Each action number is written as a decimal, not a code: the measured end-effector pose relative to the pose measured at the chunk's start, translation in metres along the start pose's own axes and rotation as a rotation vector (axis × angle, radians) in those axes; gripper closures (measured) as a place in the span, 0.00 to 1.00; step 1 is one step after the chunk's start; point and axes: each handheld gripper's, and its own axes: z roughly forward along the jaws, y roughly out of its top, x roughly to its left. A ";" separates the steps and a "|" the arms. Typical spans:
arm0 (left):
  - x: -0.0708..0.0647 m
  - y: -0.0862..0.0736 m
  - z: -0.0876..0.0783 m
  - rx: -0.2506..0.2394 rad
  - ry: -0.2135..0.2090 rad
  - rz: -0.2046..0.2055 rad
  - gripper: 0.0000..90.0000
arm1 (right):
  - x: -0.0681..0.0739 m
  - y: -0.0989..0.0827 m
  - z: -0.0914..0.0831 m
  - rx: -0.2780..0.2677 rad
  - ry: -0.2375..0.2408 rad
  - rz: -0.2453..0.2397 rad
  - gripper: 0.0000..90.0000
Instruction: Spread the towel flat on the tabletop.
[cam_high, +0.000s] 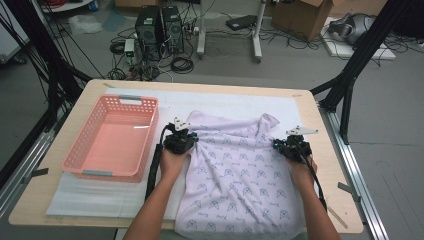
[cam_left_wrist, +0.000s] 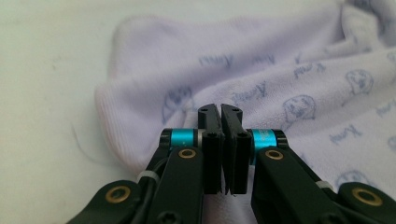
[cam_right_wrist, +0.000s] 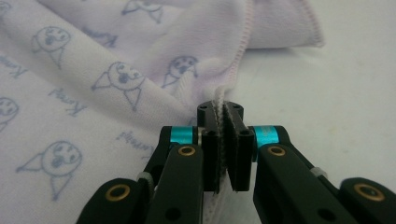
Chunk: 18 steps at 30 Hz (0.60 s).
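A lavender towel (cam_high: 235, 170) printed with small blue animal faces lies rumpled on the white mat, its near end hanging over the table's front edge. My left gripper (cam_high: 181, 141) is at the towel's left edge. In the left gripper view its jaws (cam_left_wrist: 220, 109) are closed together, with towel (cam_left_wrist: 280, 70) fabric bunched around and under them. My right gripper (cam_high: 278, 144) is at the towel's right edge. In the right gripper view its jaws (cam_right_wrist: 219, 107) pinch the stitched hem of the towel (cam_right_wrist: 93, 70), which sticks up between the pads.
An empty pink plastic basket (cam_high: 75, 150) stands on the left of the white mat (cam_high: 100, 195), close to my left gripper. The wooden table (cam_high: 40, 200) ends just right of my right hand. Computers, cables and boxes sit on the floor beyond.
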 end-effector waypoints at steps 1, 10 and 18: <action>0.002 0.001 0.004 0.025 -0.001 -0.006 0.96 | -0.001 0.001 0.001 -0.007 -0.018 0.005 0.96; 0.001 0.002 -0.017 -0.035 -0.070 -0.072 0.55 | -0.003 0.003 -0.005 -0.040 -0.016 0.071 0.75; -0.011 -0.019 -0.053 -0.087 -0.148 -0.017 0.46 | -0.001 -0.007 -0.039 -0.032 0.051 0.039 0.59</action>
